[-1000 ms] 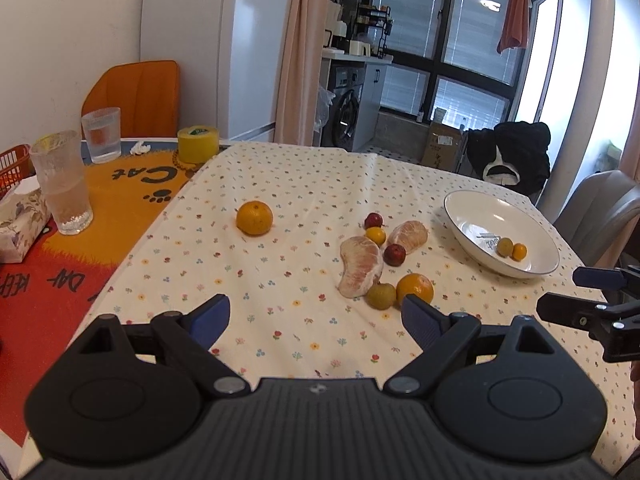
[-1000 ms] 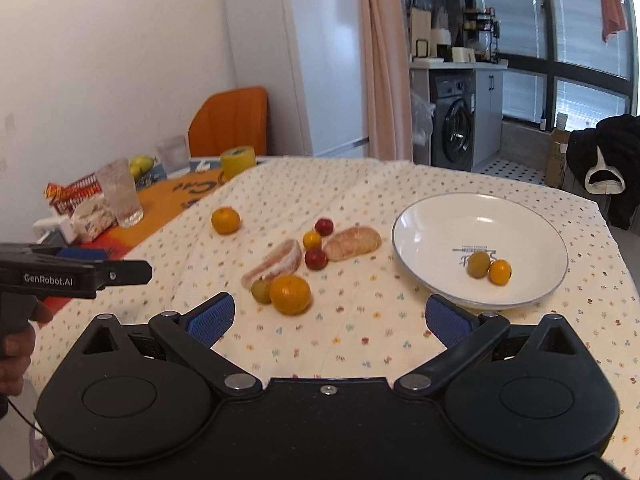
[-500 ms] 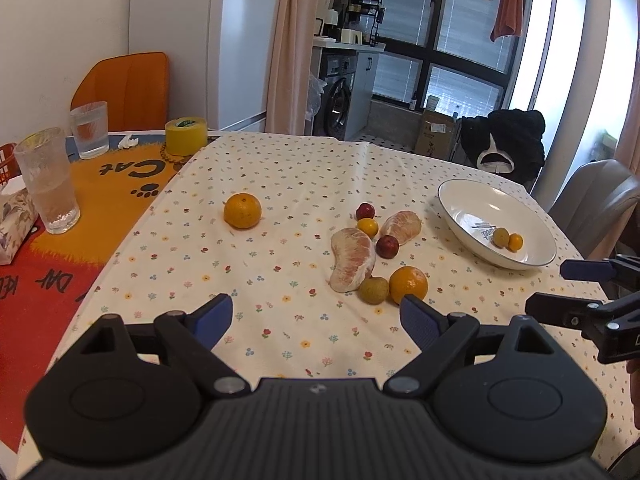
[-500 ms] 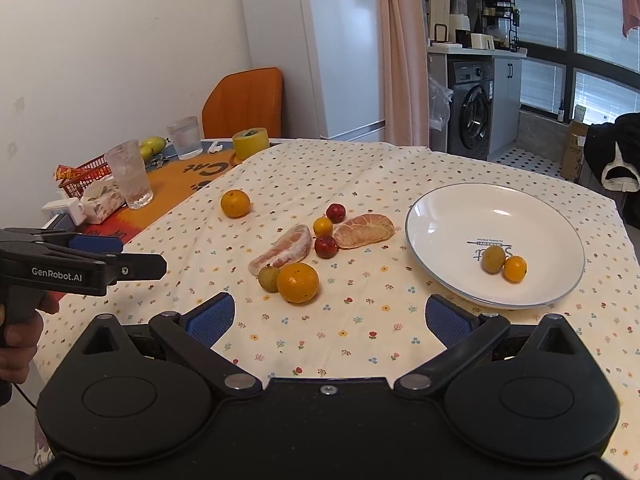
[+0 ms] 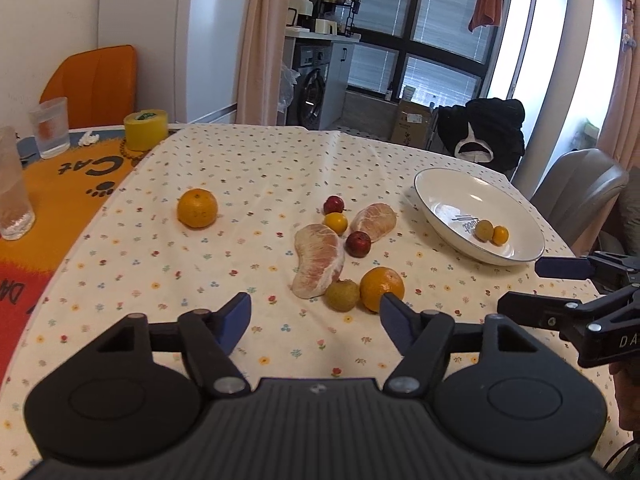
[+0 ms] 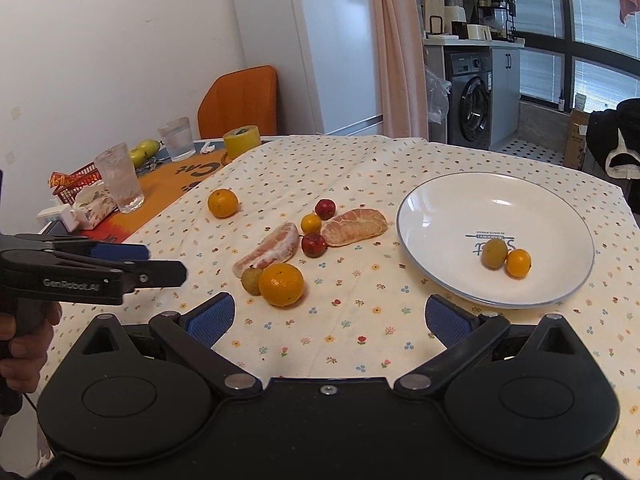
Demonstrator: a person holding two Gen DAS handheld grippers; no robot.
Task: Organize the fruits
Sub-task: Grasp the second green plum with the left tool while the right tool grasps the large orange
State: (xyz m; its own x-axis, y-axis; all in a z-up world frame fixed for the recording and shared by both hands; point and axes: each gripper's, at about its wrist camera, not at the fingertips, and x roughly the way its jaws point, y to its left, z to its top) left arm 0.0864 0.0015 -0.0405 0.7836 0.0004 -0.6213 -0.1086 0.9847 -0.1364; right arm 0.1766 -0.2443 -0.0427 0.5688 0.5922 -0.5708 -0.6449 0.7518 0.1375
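On the flowered tablecloth lies a cluster of fruit: an orange (image 5: 382,289) (image 6: 281,284), a small green fruit (image 5: 342,295) (image 6: 251,280), two pomelo segments (image 5: 319,260) (image 5: 374,222), two red fruits (image 5: 358,243) (image 5: 333,203) and a small yellow one (image 5: 335,223). Another orange (image 5: 197,208) (image 6: 223,203) sits apart to the left. A white plate (image 5: 448,196) (image 6: 440,208) holds a green fruit (image 6: 494,253) and a small orange fruit (image 6: 518,263). My left gripper (image 5: 316,320) (image 6: 160,264) is open just short of the cluster. My right gripper (image 6: 330,318) (image 5: 536,288) is open and empty near the table's front edge.
Two glasses (image 5: 12,196) (image 5: 50,128), a yellow tape roll (image 5: 145,129) and an orange mat (image 5: 48,200) occupy the table's left side. A red basket (image 6: 76,186) and tissue box (image 6: 94,206) stand there too. A grey chair (image 5: 580,188) is beside the plate.
Both grippers have moved forward toward the fruit, so the cluster and the plate appear closer. Nothing was picked up; both stay open.
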